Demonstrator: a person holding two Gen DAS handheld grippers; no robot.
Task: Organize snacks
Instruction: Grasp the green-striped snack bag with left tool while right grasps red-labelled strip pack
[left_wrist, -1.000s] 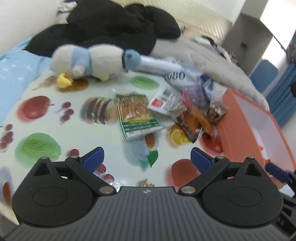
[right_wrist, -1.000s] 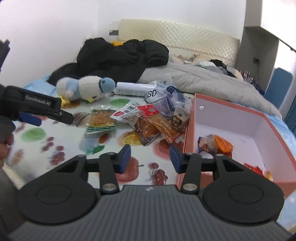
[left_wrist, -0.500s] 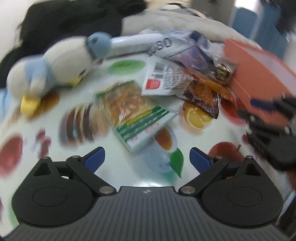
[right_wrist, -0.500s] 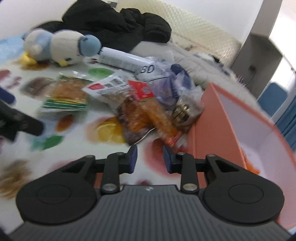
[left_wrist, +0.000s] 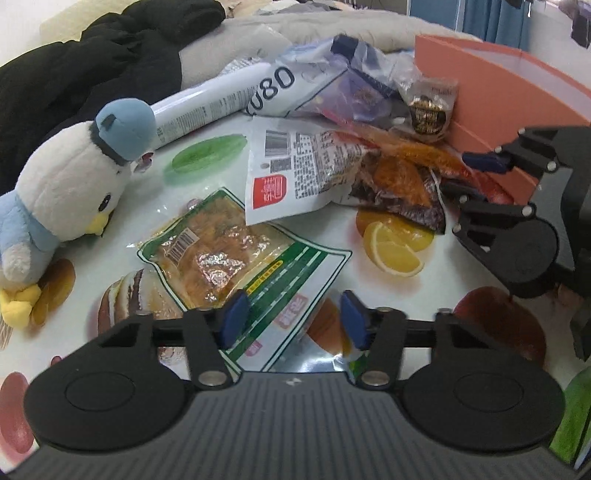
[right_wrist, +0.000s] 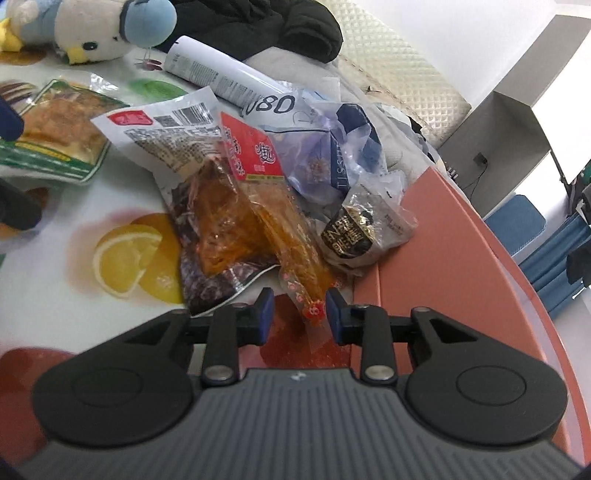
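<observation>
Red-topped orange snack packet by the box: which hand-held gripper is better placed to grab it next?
Right. The right hand-held gripper already has the packet's lower end between its open jaws, beside the orange box. The left hand-held gripper sits over the green-edged packet instead.

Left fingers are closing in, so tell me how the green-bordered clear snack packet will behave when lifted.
The green-bordered clear snack packet is thin, glossy film, so probably floppy and somewhat slippery. It lies flat with lumpy contents, so it likely sags from whichever corner is pinched. It looks light.
</observation>
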